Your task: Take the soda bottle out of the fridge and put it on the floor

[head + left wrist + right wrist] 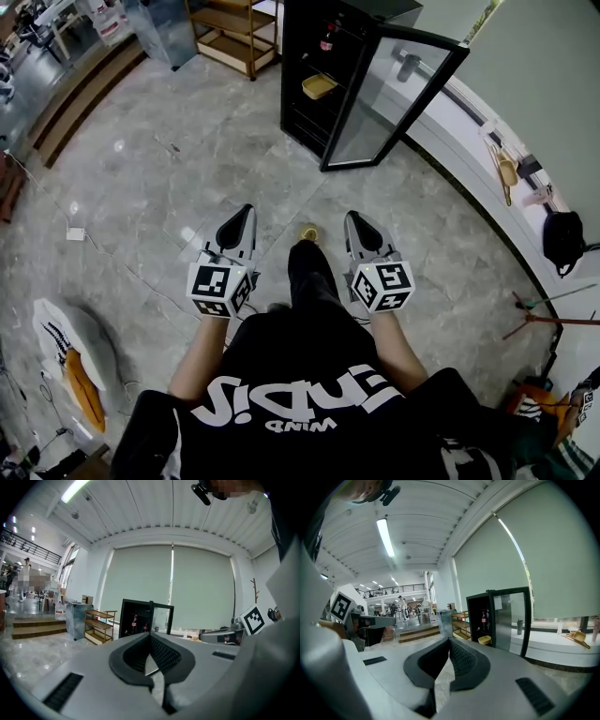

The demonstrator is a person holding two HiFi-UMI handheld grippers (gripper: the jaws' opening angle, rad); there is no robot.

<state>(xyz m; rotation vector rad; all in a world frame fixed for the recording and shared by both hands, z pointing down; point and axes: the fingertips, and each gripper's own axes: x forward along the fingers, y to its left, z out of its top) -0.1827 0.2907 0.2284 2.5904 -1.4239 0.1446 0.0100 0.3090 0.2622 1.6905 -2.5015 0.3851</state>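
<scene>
A black fridge (305, 94) stands ahead with its glass door (394, 103) swung open to the right. The soda bottle (327, 37), dark with a red label, stands upright on an upper shelf, above a yellow bowl (320, 86). In the left gripper view the soda bottle (134, 620) shows far off inside the fridge (136, 620). In the right gripper view the bottle (483, 618) stands above the bowl (484, 640). My left gripper (246, 214) and right gripper (352, 220) are held side by side, well short of the fridge. Both are shut and empty.
A wooden shelf rack (234, 33) stands left of the fridge, with steps (84, 94) further left. A white counter (487, 159) curves along the right wall, and a black bag (562, 239) lies by it. A small white box (75, 232) with a cable lies on the grey tiled floor at my left.
</scene>
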